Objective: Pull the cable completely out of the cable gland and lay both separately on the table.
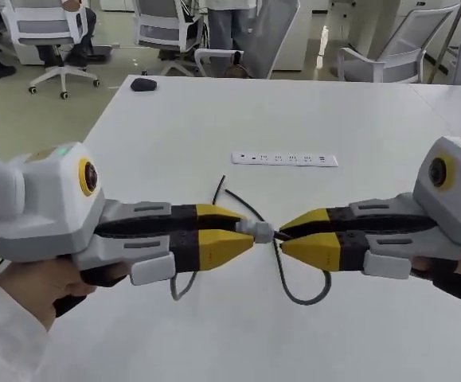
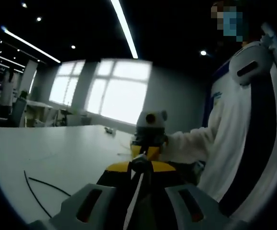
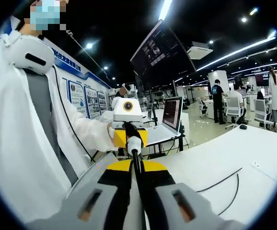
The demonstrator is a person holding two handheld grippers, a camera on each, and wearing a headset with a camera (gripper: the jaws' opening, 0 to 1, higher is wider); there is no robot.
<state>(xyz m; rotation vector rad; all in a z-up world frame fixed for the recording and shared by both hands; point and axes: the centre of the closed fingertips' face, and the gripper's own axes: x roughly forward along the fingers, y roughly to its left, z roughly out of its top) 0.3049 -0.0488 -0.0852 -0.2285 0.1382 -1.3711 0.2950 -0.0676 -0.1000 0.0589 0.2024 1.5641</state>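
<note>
One gland (image 1: 260,231), pale grey, is hanging above the table (image 1: 174,119) in the middle of the head view, exactly where the two grippers are meeting tip to tip. One cable (image 1: 298,298) is coming out of its right side, dark and short at first, then drooping in a loop that is resting on the table below the right gripper (image 1: 284,235). The left gripper (image 1: 248,229), reaching in from the left, is clamping its jaws on the gland; in the left gripper view the gland is sitting at the very tip of the closed jaws. The right gripper is pinching the cable just beside the gland, and in the right gripper view the black cable is running out between the closed jaws to the white gland, with the left gripper right behind it. Gland and cable are joined. Two thin dark strands (image 1: 219,189) are lying on the table just beyond the gland; whether they belong to the same cable I cannot tell. One power strip (image 1: 284,159) is lying farther off, well apart from the grippers, and one mouse (image 1: 143,84) is sitting near the far edge.
</note>
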